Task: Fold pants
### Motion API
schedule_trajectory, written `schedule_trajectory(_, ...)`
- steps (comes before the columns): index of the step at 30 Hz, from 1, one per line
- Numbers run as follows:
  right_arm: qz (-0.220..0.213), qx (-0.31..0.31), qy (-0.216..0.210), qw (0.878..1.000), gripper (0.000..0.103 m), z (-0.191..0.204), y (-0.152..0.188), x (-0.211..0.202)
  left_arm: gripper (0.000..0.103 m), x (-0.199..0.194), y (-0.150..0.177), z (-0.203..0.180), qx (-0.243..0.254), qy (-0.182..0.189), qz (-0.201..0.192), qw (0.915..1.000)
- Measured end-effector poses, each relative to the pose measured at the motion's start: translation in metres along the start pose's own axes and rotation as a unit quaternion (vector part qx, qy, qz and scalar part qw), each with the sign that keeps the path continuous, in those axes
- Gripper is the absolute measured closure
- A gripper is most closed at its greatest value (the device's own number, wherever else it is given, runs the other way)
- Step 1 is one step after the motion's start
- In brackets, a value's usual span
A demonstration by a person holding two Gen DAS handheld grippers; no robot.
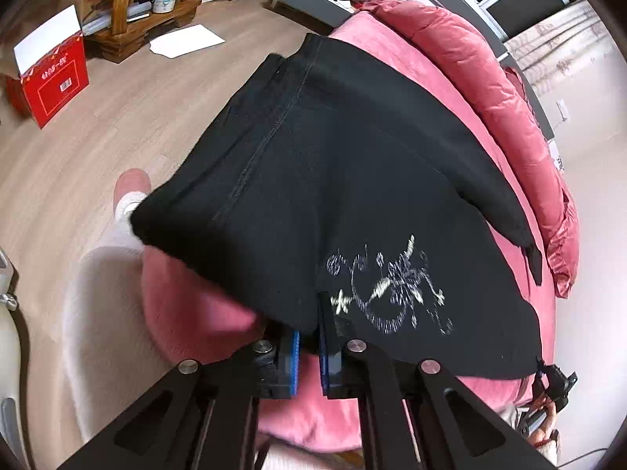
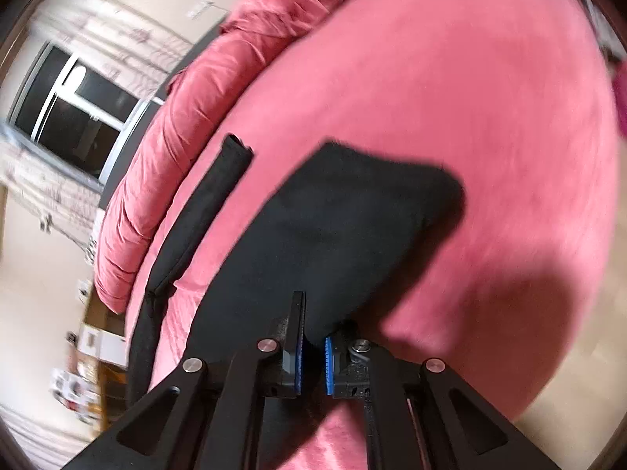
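Left wrist view looks down over a bed covered in a pink sheet (image 1: pixel 392 55), with a rumpled red quilt (image 1: pixel 490 78) bunched along its far side. Spread across the sheet are the black pants (image 1: pixel 333 180), lifted at the near edge so the fabric slopes up toward the camera; a stitched seam runs along them and a white embroidered floral pattern (image 1: pixel 392 290) sits near the held edge. The left gripper (image 1: pixel 309 337) has its blue-padded fingers (image 1: pixel 294 360) drawn close together, and the pants' near edge drops into the narrow gap between them, so it is pinching the cloth. Beyond the bed lie a wooden floor (image 1: pixel 137 117), a red cardboard box (image 1: pixel 55 82), a sheet of white paper (image 1: pixel 188 41) and a wooden stand carrying a small lidded pot (image 1: pixel 164 2). A socked foot (image 1: pixel 129 199) shows beside the bed.

Right wrist view is motion-blurred. It shows the same pink sheet (image 2: pixel 450 98) and red quilt (image 2: pixel 164 149), with a window (image 2: pixel 74 113) behind. A dark panel of the pants (image 2: pixel 333 219) rises from the right gripper (image 2: pixel 313 352), whose blue pads (image 2: pixel 298 352) are nearly together with the cloth's corner caught between them. A narrow black strip of the garment (image 2: pixel 200 219) trails beside it over the sheet.
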State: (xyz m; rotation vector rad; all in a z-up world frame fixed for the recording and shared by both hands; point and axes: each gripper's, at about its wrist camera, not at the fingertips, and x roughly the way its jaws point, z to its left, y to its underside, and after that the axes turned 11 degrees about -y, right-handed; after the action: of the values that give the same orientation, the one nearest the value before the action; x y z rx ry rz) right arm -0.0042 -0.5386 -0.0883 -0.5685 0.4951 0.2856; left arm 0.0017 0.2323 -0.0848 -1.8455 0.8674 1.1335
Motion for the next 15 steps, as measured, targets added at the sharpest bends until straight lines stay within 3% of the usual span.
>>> schedule_trajectory(3,-0.017,-0.016,0.015,1.000,0.095,0.001,-0.006,-0.014,0.096,-0.008,0.007,0.003,-0.001,0.001,0.010,1.0000)
schedule_trajectory(7,-0.021,0.016,0.057,0.998,0.095,-0.022,-0.004,-0.015,0.096,0.002,0.013,0.012,-0.007,0.000,0.030,0.9995)
schedule_trajectory(10,-0.021,0.049,0.054,0.997,0.095,-0.035,0.000,-0.011,0.090,0.002,0.008,0.010,-0.008,0.003,0.026,0.9996)
schedule_trajectory(13,-0.028,0.045,0.081,0.995,0.083,-0.026,-0.003,-0.016,0.084,0.000,0.005,0.014,-0.029,0.014,0.020,0.9993)
schedule_trajectory(15,-0.047,0.011,0.126,0.991,0.068,-0.011,-0.008,-0.022,0.078,-0.008,0.002,0.022,-0.061,0.005,0.009,0.9981)
